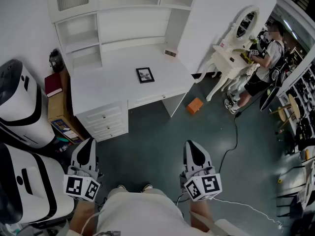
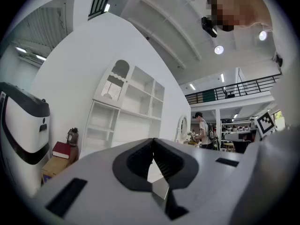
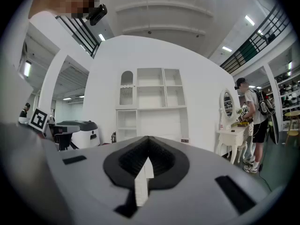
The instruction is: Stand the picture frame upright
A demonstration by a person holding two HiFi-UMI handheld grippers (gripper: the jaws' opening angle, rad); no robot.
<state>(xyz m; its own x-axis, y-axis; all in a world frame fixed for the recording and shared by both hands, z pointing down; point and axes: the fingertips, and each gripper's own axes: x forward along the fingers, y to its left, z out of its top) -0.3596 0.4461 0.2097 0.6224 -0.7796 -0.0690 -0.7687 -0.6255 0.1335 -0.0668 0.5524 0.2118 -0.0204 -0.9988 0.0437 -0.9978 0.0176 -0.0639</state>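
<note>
Black picture frame [image 1: 144,75] lies flat on white desk [image 1: 106,85], photo indistinct

Left gripper [image 1: 87,149] and right gripper [image 1: 193,150]: pale grey shells, tapered to a point, each nose faced in black. Black ribbed pads [image 2: 140,161] are set in a black surround. A marker cube [image 1: 81,187] printed with black-and-white squares is mounted behind each. Pale cream clothing [image 1: 138,210] is worn. Dark shoe tips [image 1: 120,187] are noted. A thin white cable [image 1: 246,206] is seen beside the right cube.
</note>
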